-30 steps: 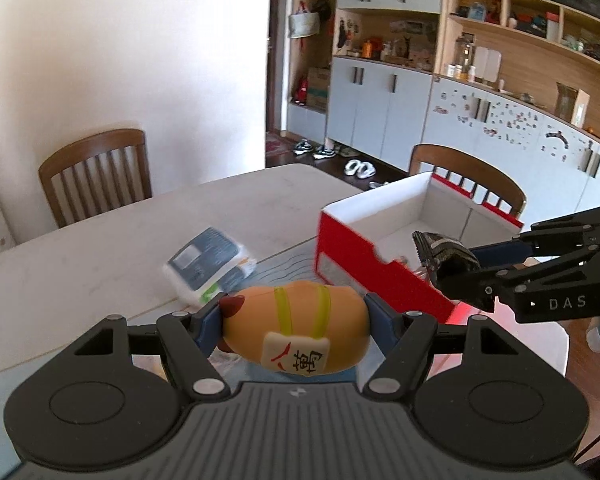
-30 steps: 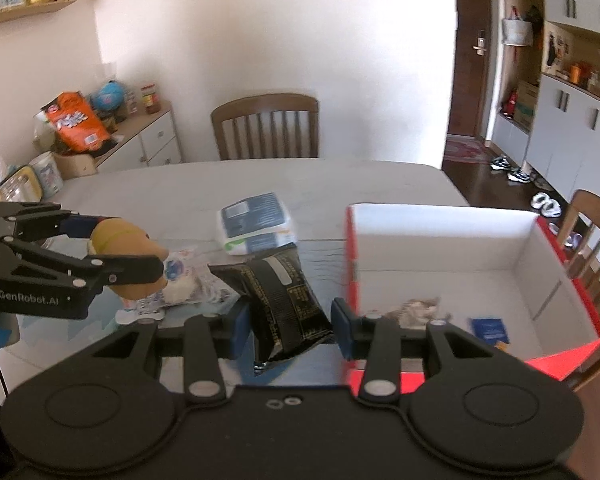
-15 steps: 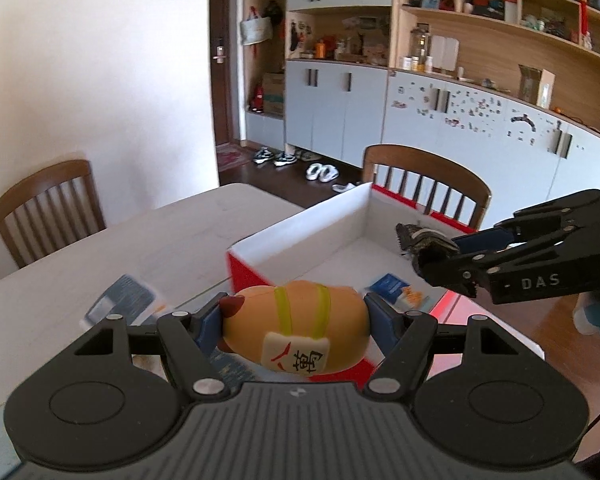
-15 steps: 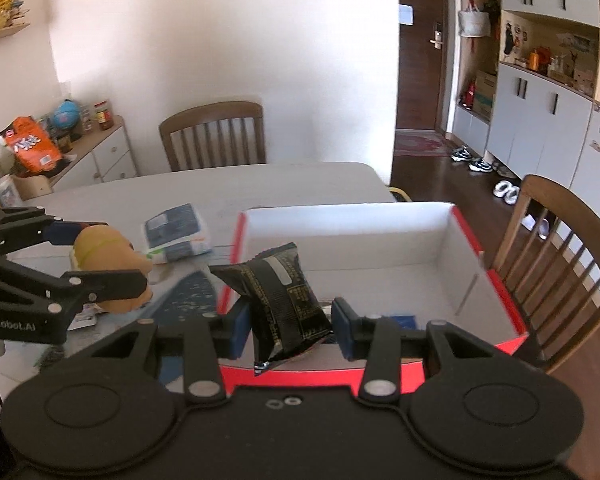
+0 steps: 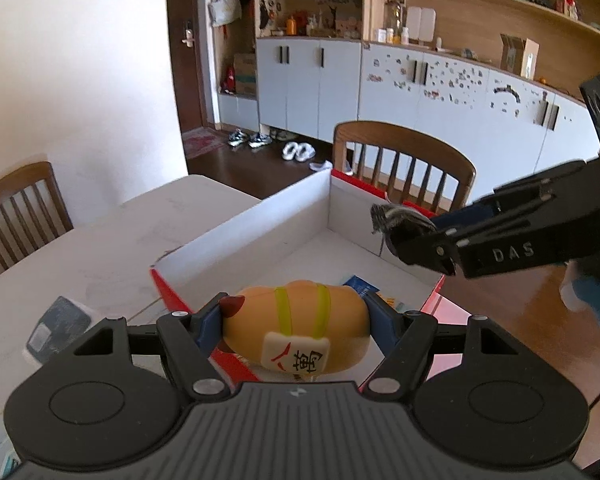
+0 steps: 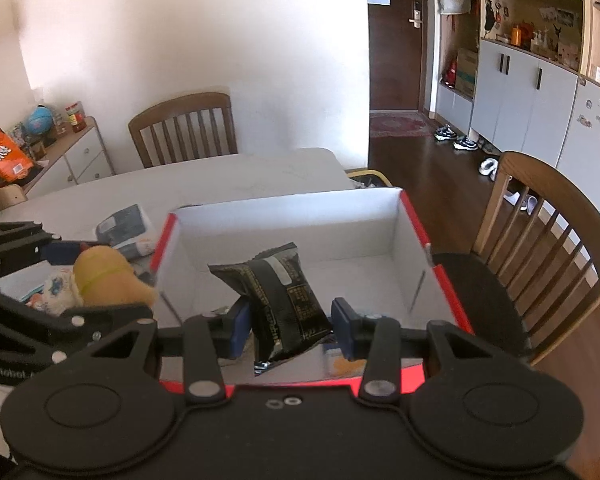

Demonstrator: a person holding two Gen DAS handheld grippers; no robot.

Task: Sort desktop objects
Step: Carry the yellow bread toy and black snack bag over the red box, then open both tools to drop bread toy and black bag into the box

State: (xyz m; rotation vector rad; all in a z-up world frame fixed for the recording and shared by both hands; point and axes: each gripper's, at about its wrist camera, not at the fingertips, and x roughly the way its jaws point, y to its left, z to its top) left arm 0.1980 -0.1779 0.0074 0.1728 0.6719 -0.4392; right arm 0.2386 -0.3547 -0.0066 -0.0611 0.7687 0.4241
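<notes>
Left gripper (image 5: 296, 322) jaws clamped (wide), right gripper (image 6: 288, 322) jaws gripping, angled downward

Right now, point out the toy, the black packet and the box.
toy (image 5: 296, 320): left wrist view, on its orange body between the yellow stripes.
black packet (image 6: 286, 300): right wrist view, on its front face.
box (image 6: 284, 220): right wrist view, on the white inside of its far wall.

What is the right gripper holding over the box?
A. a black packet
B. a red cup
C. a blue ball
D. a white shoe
A: the right gripper has its jaws shut on a black packet, held above the open white and red box.
</notes>
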